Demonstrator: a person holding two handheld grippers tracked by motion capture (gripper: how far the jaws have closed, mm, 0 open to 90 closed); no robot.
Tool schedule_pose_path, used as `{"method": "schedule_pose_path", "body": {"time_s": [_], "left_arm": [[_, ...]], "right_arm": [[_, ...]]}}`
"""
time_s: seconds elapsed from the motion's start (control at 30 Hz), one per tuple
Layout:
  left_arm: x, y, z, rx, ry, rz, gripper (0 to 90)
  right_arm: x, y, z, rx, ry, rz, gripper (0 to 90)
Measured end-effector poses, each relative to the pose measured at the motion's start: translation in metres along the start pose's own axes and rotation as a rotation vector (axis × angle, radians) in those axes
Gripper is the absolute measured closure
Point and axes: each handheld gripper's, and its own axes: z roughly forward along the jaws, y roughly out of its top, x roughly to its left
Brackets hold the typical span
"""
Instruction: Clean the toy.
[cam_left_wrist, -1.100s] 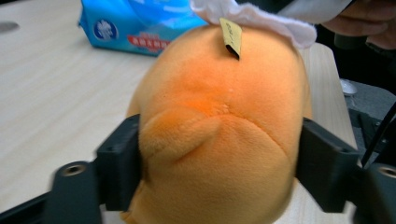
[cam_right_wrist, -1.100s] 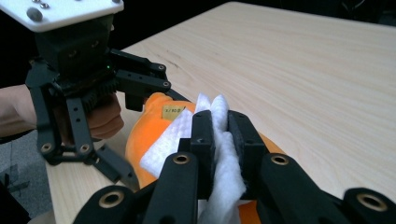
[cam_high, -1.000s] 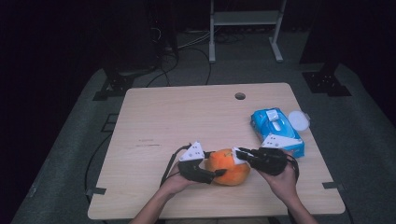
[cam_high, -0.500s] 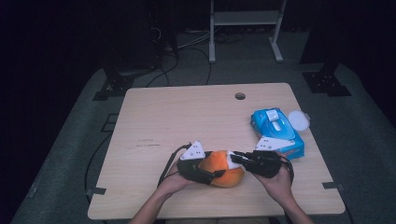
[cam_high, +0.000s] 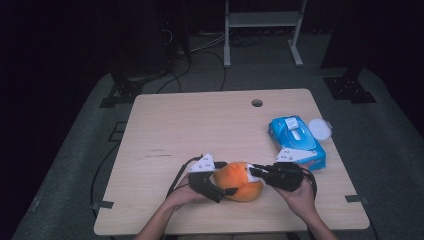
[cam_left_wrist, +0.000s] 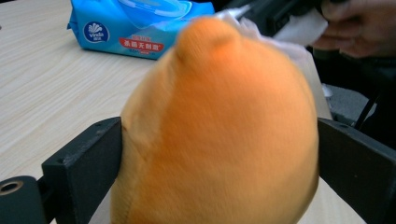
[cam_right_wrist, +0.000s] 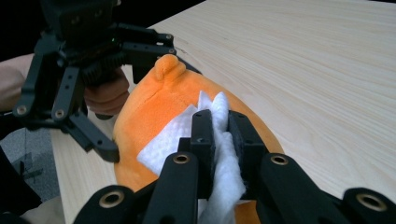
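An orange plush toy (cam_high: 242, 182) lies near the table's front edge. My left gripper (cam_high: 224, 180) is shut on it from the left; in the left gripper view the plush (cam_left_wrist: 219, 130) bulges between the two black jaws of the left gripper (cam_left_wrist: 219, 154). My right gripper (cam_high: 253, 172) comes in from the right, shut on a white wipe (cam_high: 251, 171). In the right gripper view the wipe (cam_right_wrist: 168, 140) is pinched in the right gripper (cam_right_wrist: 219, 119) and lies pressed on the plush (cam_right_wrist: 149, 102), with the left gripper (cam_right_wrist: 130, 65) behind it.
A blue pack of wet wipes (cam_high: 295, 141) lies at the right of the wooden table (cam_high: 200, 125), and a round white lid (cam_high: 320, 129) rests beside it. A cable hole (cam_high: 257, 103) sits near the far edge. Dark floor and stands surround the table.
The right gripper with the wipe has shifted a little over the plush's top. The plush and left gripper have moved only slightly.
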Motion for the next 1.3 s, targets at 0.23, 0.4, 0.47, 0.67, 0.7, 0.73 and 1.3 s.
{"method": "schedule_pose_path", "body": {"time_s": [0.23,0.4,0.47,0.67,0.7,0.73,1.3], "left_arm": [[-0.012,0.014,-0.002,0.018,0.088,-0.005,27.9],[-0.020,0.026,-0.002,0.031,0.143,0.013,33.1],[-0.024,0.028,-0.001,0.029,0.133,0.018,33.6],[-0.027,0.030,-0.002,0.057,0.120,0.019,31.7],[-0.027,0.029,-0.001,0.062,0.113,0.016,28.6],[-0.026,0.028,0.000,0.060,0.104,0.012,24.7],[-0.016,0.020,-0.001,0.033,0.083,-0.043,27.6]], "right_arm": [[-0.002,0.002,-0.002,-0.024,-0.024,0.017,80.8],[0.007,0.014,-0.016,-0.108,0.023,0.003,81.0],[0.017,0.019,-0.014,-0.102,0.017,-0.049,81.0],[0.007,0.012,-0.010,-0.074,-0.023,-0.024,81.0],[0.003,0.008,-0.008,-0.061,-0.023,-0.008,81.0],[0.000,0.004,-0.007,-0.055,-0.018,0.011,81.0],[0.006,0.011,-0.010,-0.115,0.015,0.018,81.0]]}}
